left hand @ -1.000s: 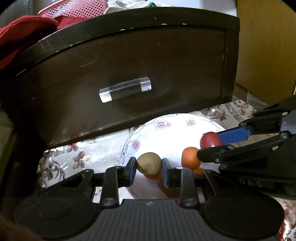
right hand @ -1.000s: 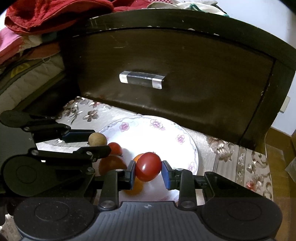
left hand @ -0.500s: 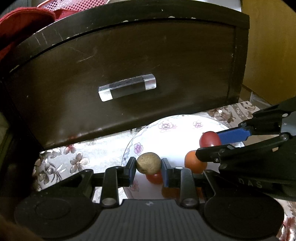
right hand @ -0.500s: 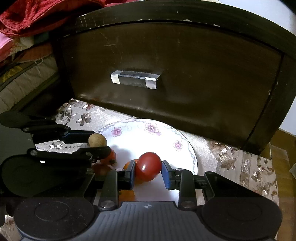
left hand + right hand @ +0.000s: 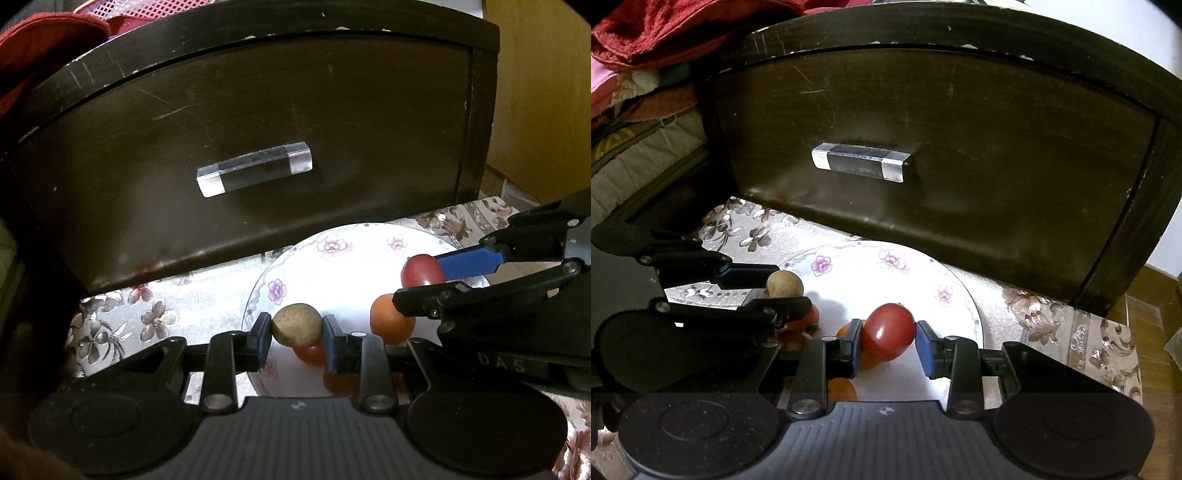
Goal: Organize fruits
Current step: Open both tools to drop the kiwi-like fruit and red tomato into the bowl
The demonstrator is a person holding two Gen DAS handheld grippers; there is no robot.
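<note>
Red cloth (image 5: 44,48) is heaped at the far left, above a dark drawer (image 5: 258,110) with a clear bar handle (image 5: 255,173). The drawer front is shut and untouched. Below it, a flowered worktop (image 5: 147,306) carries a white plate (image 5: 351,258) painted with small pink blossoms.

At the plate's left edge, a brown fruit (image 5: 297,325) is pinched between the left fingers (image 5: 263,339). These are closed almost fully, with both pads pressed to its sides. The fruit is held clear above the plate, probably so that it can be carried off without disturbing the pile. A small red fruit (image 5: 310,352) is seen directly beneath it on the plate.

Further right, an orange fruit (image 5: 391,321) rests on the plate, and more orange pieces are half hidden behind the tools.

At the right, a larger red fruit (image 5: 888,338) is gripped by the right fingers (image 5: 925,350). They are set only slightly wider than the left pair, and the fruit is likewise lifted off the plate. One fruit is held in each tool, which suggests sorting by kind, with both awaiting a place to be set down; no target container can be made out.

Only one marking can be read: the letters "DAS" (image 5: 500,363), moulded on the body of the right tool. Nothing is written on the plate or the drawer.
</note>
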